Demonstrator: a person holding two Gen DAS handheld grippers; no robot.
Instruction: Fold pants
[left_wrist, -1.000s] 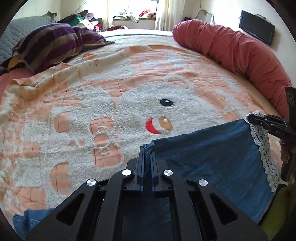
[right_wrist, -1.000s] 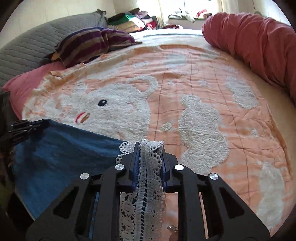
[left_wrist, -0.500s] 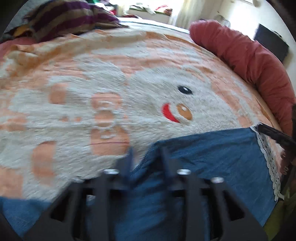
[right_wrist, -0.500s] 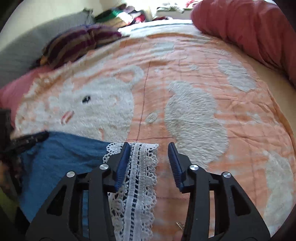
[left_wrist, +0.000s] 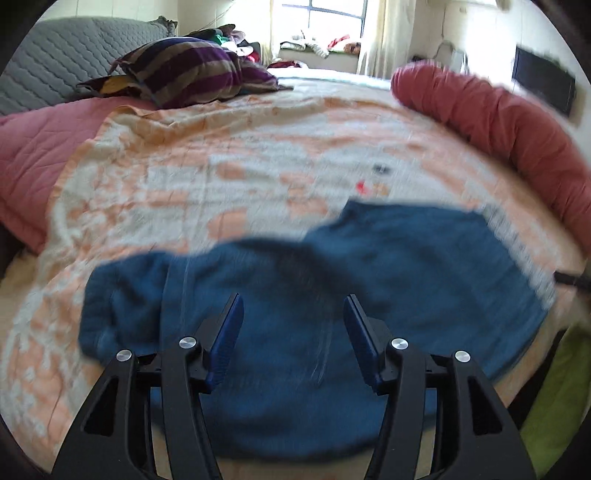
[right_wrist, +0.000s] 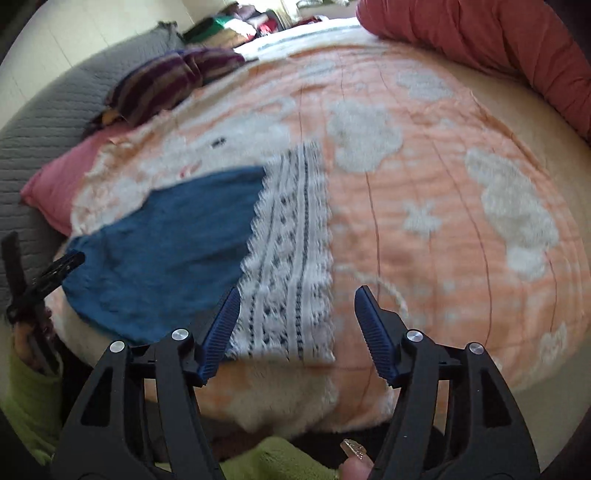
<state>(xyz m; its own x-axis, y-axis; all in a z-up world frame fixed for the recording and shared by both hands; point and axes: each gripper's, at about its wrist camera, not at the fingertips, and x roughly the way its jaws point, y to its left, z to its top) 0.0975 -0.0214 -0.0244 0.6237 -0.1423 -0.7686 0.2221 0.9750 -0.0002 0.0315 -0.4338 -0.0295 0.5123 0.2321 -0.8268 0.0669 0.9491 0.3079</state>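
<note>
Blue pants (left_wrist: 369, 295) with a white lace hem (right_wrist: 291, 266) lie folded flat on the orange-and-white blanket (left_wrist: 221, 177) near the bed's front edge. In the left wrist view my left gripper (left_wrist: 293, 328) hovers above the blue cloth, jaws opening, nothing pressed between the pads. In the right wrist view my right gripper (right_wrist: 295, 319) is pulled back over the lace hem's near end, jaws opening too, and the lace lies loose below them. The left gripper's tip (right_wrist: 59, 269) shows at the pants' left edge.
A long red bolster (left_wrist: 498, 125) runs along the bed's right side. A striped purple pillow (left_wrist: 184, 74) and grey quilted headboard (left_wrist: 55, 74) are at the back left. A green sleeve (right_wrist: 29, 402) sits by the bed's front edge.
Both grippers have let go of the pants, their jaws spreading apart, and have drawn back toward the bed's front edge. The pants now lie flat on the blanket.
</note>
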